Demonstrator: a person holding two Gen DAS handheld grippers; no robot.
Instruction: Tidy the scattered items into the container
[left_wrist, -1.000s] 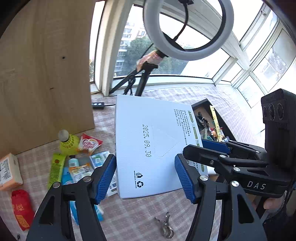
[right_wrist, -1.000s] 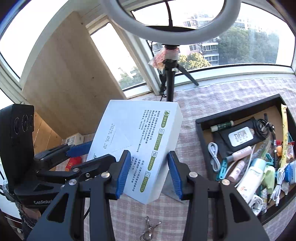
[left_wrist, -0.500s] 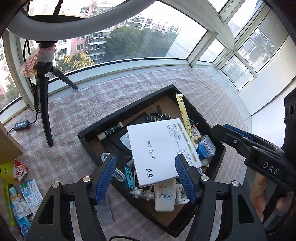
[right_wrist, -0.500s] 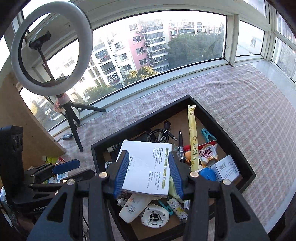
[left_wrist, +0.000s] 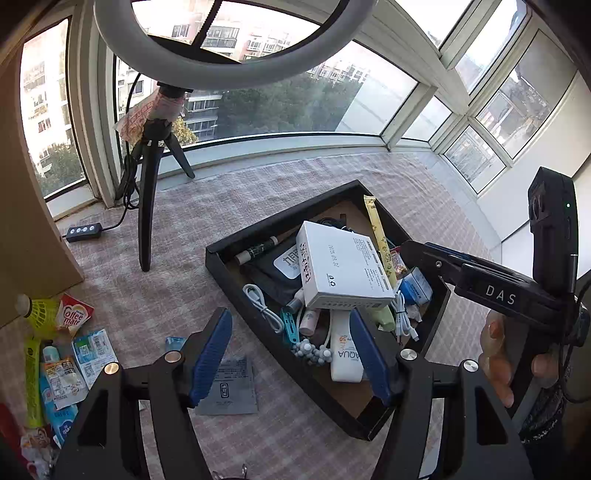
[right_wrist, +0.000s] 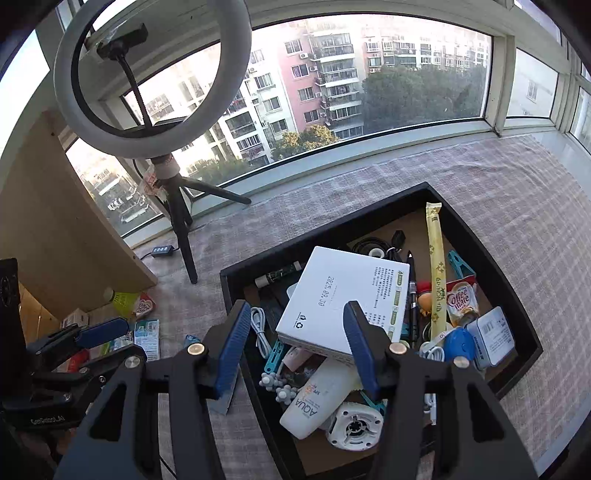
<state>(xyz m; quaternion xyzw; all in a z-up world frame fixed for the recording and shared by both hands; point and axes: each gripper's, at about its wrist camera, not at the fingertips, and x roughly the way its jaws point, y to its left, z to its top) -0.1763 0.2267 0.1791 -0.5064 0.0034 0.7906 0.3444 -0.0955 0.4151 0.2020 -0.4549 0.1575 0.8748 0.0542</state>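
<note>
A white flat box (left_wrist: 343, 269) lies tilted on top of the items in the black tray (left_wrist: 280, 229); it also shows in the right wrist view (right_wrist: 347, 306), with the tray (right_wrist: 332, 225). My left gripper (left_wrist: 291, 354) is open and empty, above the tray's near-left wall. My right gripper (right_wrist: 295, 347) is open and empty, just in front of the box. Scattered sachets (left_wrist: 70, 354), a yellow shuttlecock (left_wrist: 40, 310) and a grey packet (left_wrist: 229, 387) lie on the checked cloth to the left.
A ring light on a tripod (left_wrist: 147, 206) stands at the back left, with its cable switch (left_wrist: 83, 232). A wooden board (right_wrist: 55, 229) rises at the left. The tray holds a sunscreen tube (right_wrist: 317, 398), cables, clips and a round white device (right_wrist: 354, 424).
Both grippers carried the white box from the left side over to the tray, let it go on the pile and opened. Both have drawn back a little.
</note>
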